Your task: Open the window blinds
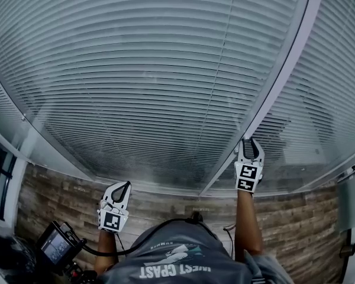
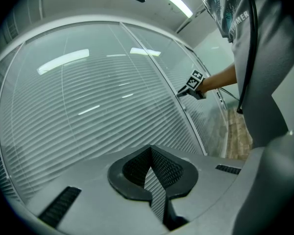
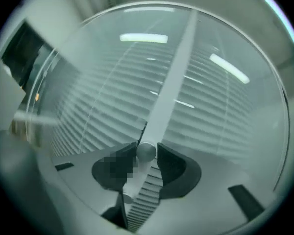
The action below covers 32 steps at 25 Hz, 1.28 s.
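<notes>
Closed slatted blinds (image 1: 154, 70) sit behind glass panes split by a pale upright frame bar (image 1: 278, 81). My right gripper (image 1: 249, 142) is raised against that bar. In the right gripper view its jaws (image 3: 146, 153) are shut on a small round silver knob (image 3: 146, 151) mounted on the bar (image 3: 171, 77). The blinds' slats (image 3: 103, 102) lie flat and shut on both sides of it. My left gripper (image 1: 123, 186) hangs lower, near the window's bottom rail, touching nothing. The left gripper view shows its jaws (image 2: 150, 153) shut and empty, facing the blinds (image 2: 88, 111), with the right gripper (image 2: 185, 92) beyond.
A wood-look floor (image 1: 59, 200) runs below the window. A dark device with a small screen (image 1: 56, 245) and a cable sits at lower left. The person's grey shirt (image 1: 177, 259) fills the bottom. A second blind panel (image 1: 331, 99) lies right of the bar.
</notes>
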Available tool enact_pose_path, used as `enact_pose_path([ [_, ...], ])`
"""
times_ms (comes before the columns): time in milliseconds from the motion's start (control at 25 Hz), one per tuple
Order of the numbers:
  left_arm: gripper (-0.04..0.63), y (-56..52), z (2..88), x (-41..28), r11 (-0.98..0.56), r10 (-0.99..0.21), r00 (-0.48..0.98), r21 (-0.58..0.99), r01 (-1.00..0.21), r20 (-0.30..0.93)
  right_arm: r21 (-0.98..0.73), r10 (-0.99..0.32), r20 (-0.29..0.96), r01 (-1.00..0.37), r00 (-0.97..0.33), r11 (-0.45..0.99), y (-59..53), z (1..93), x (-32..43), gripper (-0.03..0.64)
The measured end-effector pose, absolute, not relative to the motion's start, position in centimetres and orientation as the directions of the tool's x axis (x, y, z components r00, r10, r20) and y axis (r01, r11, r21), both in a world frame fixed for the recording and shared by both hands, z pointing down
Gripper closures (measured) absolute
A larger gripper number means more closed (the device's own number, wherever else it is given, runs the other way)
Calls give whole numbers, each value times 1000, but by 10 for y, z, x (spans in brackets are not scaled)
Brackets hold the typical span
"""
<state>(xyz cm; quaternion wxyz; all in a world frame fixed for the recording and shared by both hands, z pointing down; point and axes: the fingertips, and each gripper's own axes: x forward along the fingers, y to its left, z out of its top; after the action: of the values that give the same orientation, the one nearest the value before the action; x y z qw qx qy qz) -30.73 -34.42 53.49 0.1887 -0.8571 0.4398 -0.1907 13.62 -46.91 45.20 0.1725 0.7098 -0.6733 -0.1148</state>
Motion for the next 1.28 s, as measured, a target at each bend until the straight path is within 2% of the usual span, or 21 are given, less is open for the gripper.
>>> enact_pose_path([
  [80,592,-345,533,-307,-541,-825,542,-499,-677,159,110,-999,44,-994,28,-23,-468,453,145,497],
  [160,592,-345,530,-307,-537,-827,540,-499,-680,154,-88,-1000,30,-996,-6,3,-471,455,150,497],
  [240,592,-345,530,-308,-534,-830,535,-498,-683,157,-222,-1000,17,-975,-24,20,-475,455,153,499],
  [320,592,-345,533,-309,-533,-832,530,-499,-683,162,-246,-1000,11,-969,-14,11,-476,456,154,499],
  [440,592,-346,534,-309,-536,-831,531,-497,-682,167,-85,-999,32,-996,12,-14,-476,456,151,499],
  [560,592,-345,533,-307,-539,-826,542,-495,-682,154,301,-994,84,-953,68,-40,-474,457,145,499],
  [600,592,-345,535,-307,-541,-825,542,-495,-680,156,492,-989,101,-869,109,-45,-474,458,143,499],
  [680,592,-345,537,-306,-545,-823,544,-502,-672,166,822,-973,103,-569,209,-35,-473,460,138,500],
  [720,592,-345,537,-305,-547,-820,547,-507,-666,166,888,-967,96,-459,235,-24,-473,461,136,500],
  [800,592,-345,536,-303,-549,-817,554,-514,-659,161,900,-968,95,-435,231,-15,-473,461,135,500],
  [920,592,-344,534,-299,-553,-815,554,-511,-657,170,797,-978,119,-604,169,-7,-471,457,133,499],
  [1040,592,-343,537,-300,-556,-816,550,-505,-660,179,438,-994,99,-899,40,8,-466,446,131,497],
  [1080,592,-343,539,-301,-555,-816,549,-507,-659,180,304,-997,75,-953,20,4,-465,442,134,497],
  [1160,592,-344,539,-304,-549,-820,544,-510,-662,177,119,-998,57,-993,20,-14,-467,439,143,497],
  [1280,592,-345,538,-306,-543,-826,535,-507,-669,180,-23,-998,56,-999,20,-22,-472,441,151,499],
])
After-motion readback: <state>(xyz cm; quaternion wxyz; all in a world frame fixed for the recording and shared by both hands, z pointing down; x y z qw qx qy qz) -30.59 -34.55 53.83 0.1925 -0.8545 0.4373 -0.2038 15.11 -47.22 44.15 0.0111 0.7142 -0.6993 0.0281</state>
